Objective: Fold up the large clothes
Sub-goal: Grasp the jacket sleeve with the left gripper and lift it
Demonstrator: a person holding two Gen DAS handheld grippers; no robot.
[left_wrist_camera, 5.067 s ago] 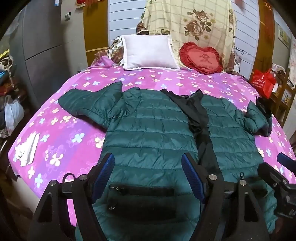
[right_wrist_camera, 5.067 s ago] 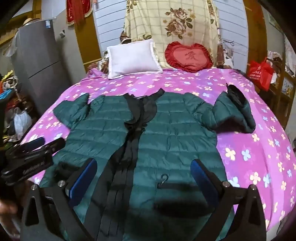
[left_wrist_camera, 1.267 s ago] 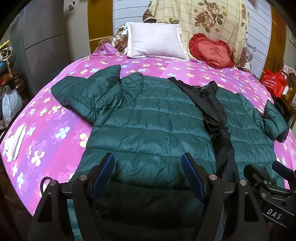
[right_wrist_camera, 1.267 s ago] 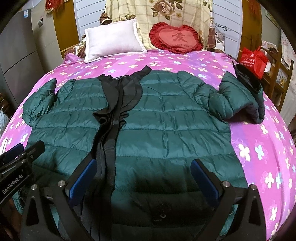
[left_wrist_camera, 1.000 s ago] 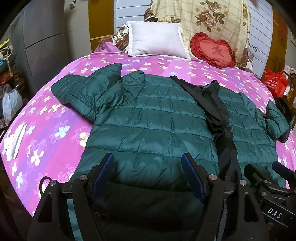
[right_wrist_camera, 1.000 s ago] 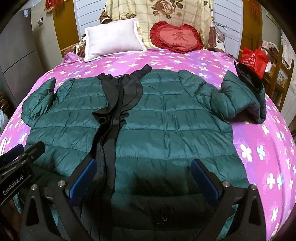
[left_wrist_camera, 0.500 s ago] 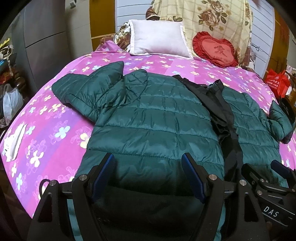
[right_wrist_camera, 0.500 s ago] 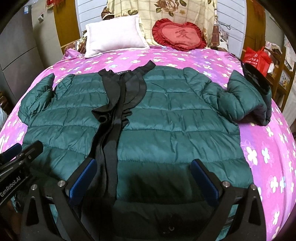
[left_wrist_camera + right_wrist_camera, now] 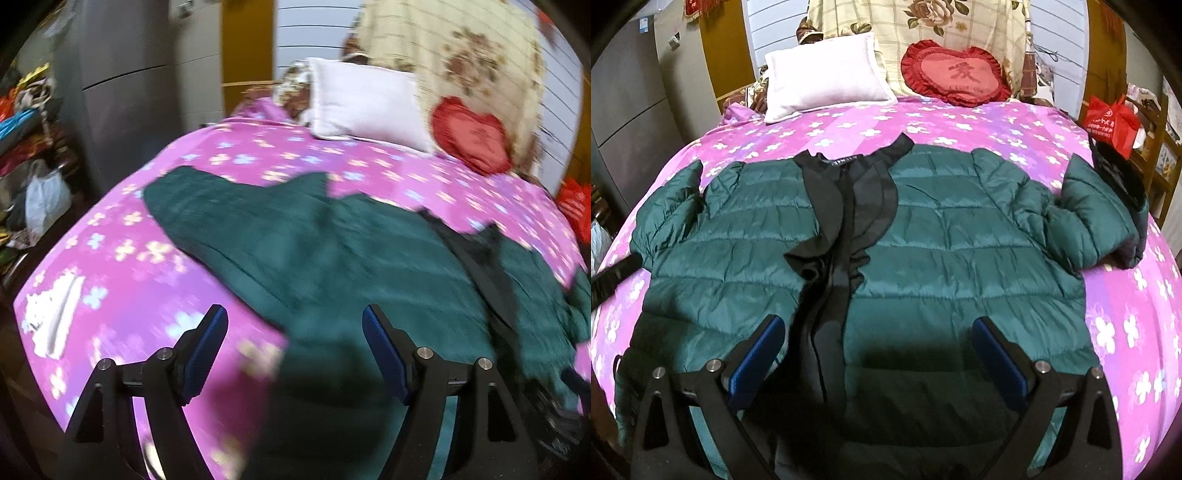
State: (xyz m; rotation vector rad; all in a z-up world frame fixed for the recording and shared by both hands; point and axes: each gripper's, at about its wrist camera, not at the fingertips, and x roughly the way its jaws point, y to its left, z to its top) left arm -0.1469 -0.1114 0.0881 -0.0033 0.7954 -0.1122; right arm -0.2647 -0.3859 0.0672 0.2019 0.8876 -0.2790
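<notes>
While the green puffer jacket [image 9: 942, 236] lies spread flat, front up, on the pink floral bedspread [image 9: 979, 122], both tools sit at its near hem. Right gripper [image 9: 877, 354]: jaws wide apart, nothing held, over the hem beside the black placket [image 9: 846, 221]. Left gripper [image 9: 295, 347]: also wide, empty, straddling the jacket's left edge; that view is motion-blurred. White pillow [image 9: 827, 77] and red heart cushion [image 9: 956, 74] sit at the headboard.

My bed [image 9: 979, 122], covered in a pink flowered sheet, carries the green puffer jacket [image 9: 960, 251] spread flat, with a white pillow [image 9: 823, 75] and red heart cushion [image 9: 955, 74] at its head.
</notes>
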